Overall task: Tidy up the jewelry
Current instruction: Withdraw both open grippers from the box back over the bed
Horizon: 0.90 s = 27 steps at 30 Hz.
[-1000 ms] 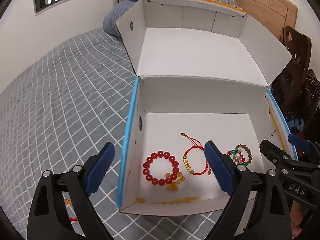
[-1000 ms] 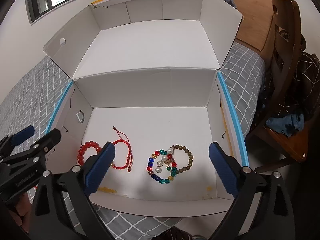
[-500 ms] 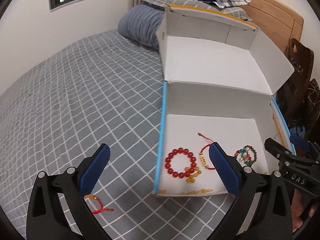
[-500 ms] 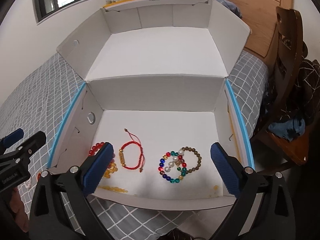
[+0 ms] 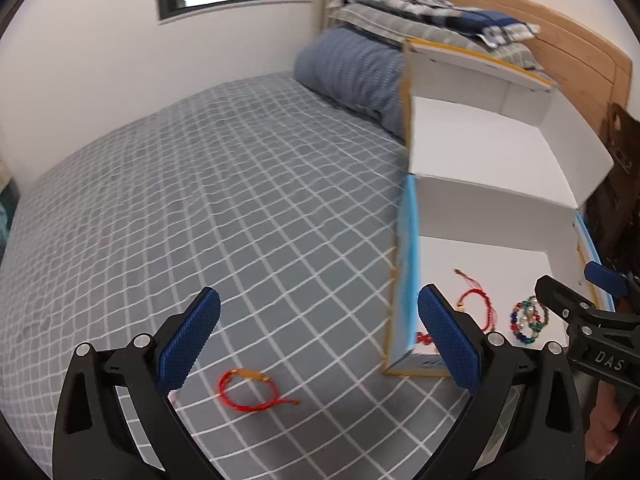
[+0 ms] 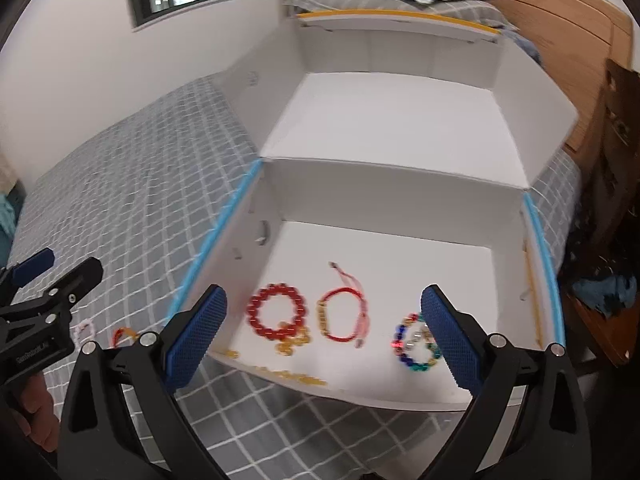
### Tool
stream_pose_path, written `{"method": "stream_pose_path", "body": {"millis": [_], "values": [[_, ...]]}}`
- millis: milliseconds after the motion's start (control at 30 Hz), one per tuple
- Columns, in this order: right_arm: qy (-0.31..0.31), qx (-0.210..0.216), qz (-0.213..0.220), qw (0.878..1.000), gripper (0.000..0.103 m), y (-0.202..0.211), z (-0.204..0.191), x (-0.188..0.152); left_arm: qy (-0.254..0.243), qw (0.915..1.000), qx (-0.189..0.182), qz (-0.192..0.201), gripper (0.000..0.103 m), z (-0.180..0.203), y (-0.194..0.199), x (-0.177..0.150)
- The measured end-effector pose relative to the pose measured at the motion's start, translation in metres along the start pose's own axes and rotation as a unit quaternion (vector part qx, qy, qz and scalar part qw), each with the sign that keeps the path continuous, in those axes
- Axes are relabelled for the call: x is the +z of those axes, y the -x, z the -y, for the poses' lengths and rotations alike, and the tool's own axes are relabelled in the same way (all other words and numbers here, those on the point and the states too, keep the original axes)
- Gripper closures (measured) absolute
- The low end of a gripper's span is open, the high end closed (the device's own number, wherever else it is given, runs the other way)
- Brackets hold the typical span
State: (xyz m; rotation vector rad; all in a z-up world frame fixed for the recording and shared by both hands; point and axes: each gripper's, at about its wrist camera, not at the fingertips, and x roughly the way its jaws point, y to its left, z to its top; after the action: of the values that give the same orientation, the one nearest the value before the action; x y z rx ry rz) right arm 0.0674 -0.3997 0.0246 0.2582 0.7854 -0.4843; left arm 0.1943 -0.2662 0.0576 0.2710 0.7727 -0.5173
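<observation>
A white cardboard box point(image 6: 384, 248) with blue edges lies open on the bed. Inside it lie a red bead bracelet point(image 6: 276, 312), a red string bracelet point(image 6: 340, 316), a multicoloured bead bracelet point(image 6: 416, 348) and amber beads point(image 6: 292, 344). A loose red string bracelet point(image 5: 248, 392) lies on the grey checked bedspread, left of the box point(image 5: 404, 280); it also shows in the right wrist view point(image 6: 122, 334). My left gripper point(image 5: 316, 340) is open and empty above the bedspread, near that bracelet. My right gripper point(image 6: 320, 336) is open and empty over the box's front edge.
A small pale bracelet point(image 6: 84, 330) lies on the bedspread point(image 5: 200, 208) beside the red string one. Pillows point(image 5: 352, 68) and a wooden headboard point(image 6: 560, 20) stand behind the box. A dark wooden chair point(image 6: 612, 200) with clothes stands to the right of the bed.
My left gripper has swung left, away from the box and over the bedspread, bringing the loose red string bracelet into view. My right gripper has shifted a little left over the box.
</observation>
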Motion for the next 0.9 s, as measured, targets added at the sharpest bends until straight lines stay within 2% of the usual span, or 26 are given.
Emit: {"method": "stream_pose_path", "body": {"millis": [233,567,900], "values": [[0.027,0.031,0.001,0.999,0.009,-0.001,-0.039,0.0,0.028,0.9995,0.015,-0.006,0.006,-0.04,0.008,-0.016],[0.076,0.057,0.013,0.995,0.009,0.0,-0.095,-0.002,0.081,0.9947,0.058,-0.024,0.006,-0.107,0.014,-0.047],[0.129,0.093,0.017,0.987,0.009,0.002,-0.145,-0.021,0.113,0.9894,0.088,-0.026,0.006,-0.148,0.031,-0.074]]}}
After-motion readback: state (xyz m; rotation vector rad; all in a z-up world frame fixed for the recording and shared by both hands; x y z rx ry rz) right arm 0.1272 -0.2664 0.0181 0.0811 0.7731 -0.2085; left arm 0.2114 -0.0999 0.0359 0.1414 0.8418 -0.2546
